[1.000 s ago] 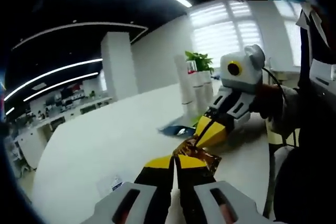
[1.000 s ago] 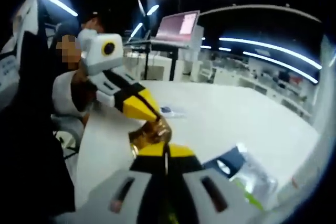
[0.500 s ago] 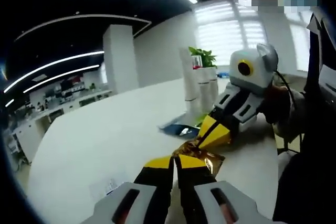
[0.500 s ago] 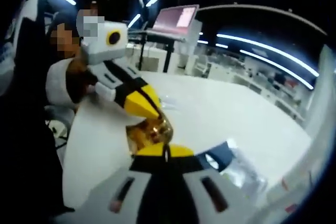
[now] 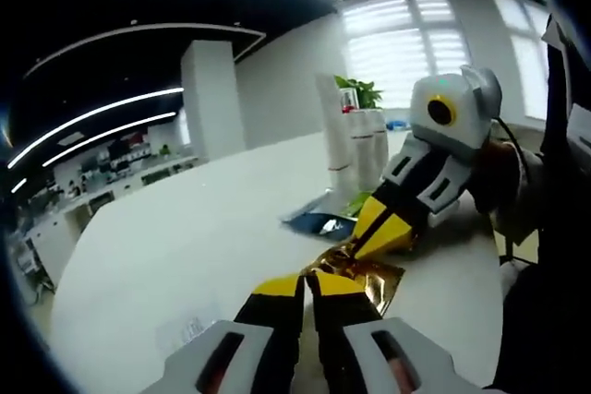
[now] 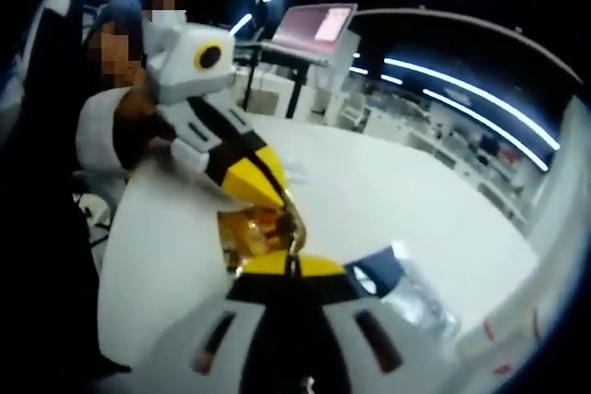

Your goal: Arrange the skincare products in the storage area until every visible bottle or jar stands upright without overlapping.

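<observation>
Both grippers are closed on one gold, foil-like packet held above the table. In the left gripper view, the left gripper (image 5: 307,281) has its jaws together on the near edge of the gold packet (image 5: 358,269), and the right gripper (image 5: 379,231) pinches the far edge. In the right gripper view, the right gripper (image 6: 294,263) is pressed shut on the same packet (image 6: 257,228), with the left gripper (image 6: 274,193) meeting it from above.

Over the last second the two grippers have kept their shared grip while the hands drifted slightly; the packet is probably not yet placed.

Further out, tall white bottles (image 5: 355,149) stand upright on the white table (image 5: 185,246) beside a dark blue tray (image 5: 319,223). Label text on them is too blurred to read.
</observation>
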